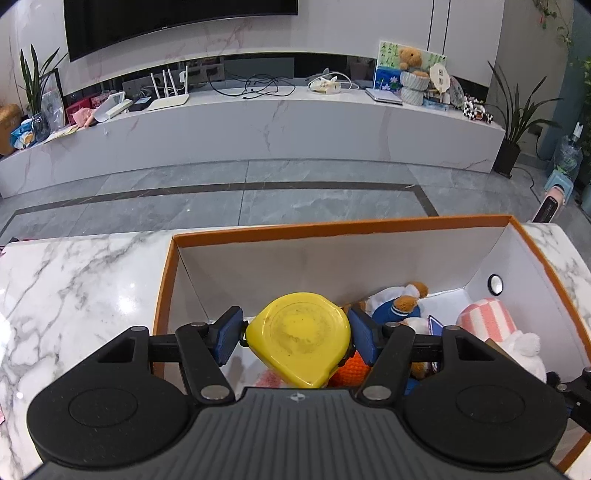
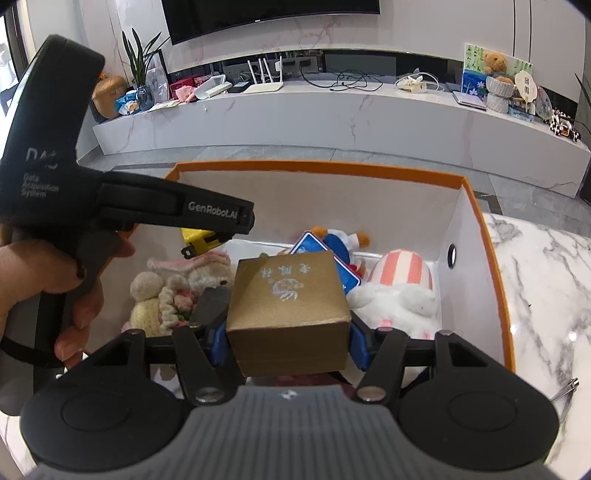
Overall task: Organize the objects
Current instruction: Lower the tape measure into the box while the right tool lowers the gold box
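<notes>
Two loads hang over the orange box (image 2: 491, 236): the left tool (image 1: 295, 334) clamps a yellow tape measure (image 1: 299, 338), the right tool (image 2: 288, 341) a gold carton (image 2: 288, 310), and dropping either onto the piled plush toys (image 2: 395, 295) could send it rolling or knock the tools together.

Yellow tape measure (image 1: 298, 339); gold box (image 2: 289, 312); orange-rimmed white bin (image 1: 332, 227); pink-white striped plush (image 1: 487, 319); grey-veined white marble table (image 1: 74, 280).

Across the top of your frame a dark television (image 1: 177, 22) hangs on a pale marble wall (image 1: 332, 29). Below it runs a long white marble console (image 1: 258, 129), then grey tiled floor (image 1: 221, 195). Potted plants (image 1: 517, 122) flank the console.
</notes>
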### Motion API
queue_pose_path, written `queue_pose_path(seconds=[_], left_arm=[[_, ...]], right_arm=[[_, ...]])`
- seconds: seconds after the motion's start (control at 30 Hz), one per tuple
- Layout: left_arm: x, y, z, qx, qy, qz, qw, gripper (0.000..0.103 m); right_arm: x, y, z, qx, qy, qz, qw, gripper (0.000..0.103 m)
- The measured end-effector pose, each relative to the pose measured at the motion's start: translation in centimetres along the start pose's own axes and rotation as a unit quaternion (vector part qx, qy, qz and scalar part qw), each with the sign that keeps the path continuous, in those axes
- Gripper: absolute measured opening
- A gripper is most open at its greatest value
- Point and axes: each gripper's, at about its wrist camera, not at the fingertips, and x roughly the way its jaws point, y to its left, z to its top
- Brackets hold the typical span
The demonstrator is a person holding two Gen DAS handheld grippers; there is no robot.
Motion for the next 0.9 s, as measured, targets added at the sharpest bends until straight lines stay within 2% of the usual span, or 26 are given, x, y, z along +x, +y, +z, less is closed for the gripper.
queue_pose_path(seconds=[0.53,0.9], left_arm=[[2.5,-0.2,0.7,0.008,0.075,-0.012,0.9971,0.073],[3.3,-0.7,0.8,0.02,0.096,-0.009,0.9952,0.073]], right_arm=[[1.1,0.3,0.2,-0.025,0.05,0.003,0.998,0.061],[2.0,0.2,0.4,-0.023,0.084,0.018,0.996,0.061]])
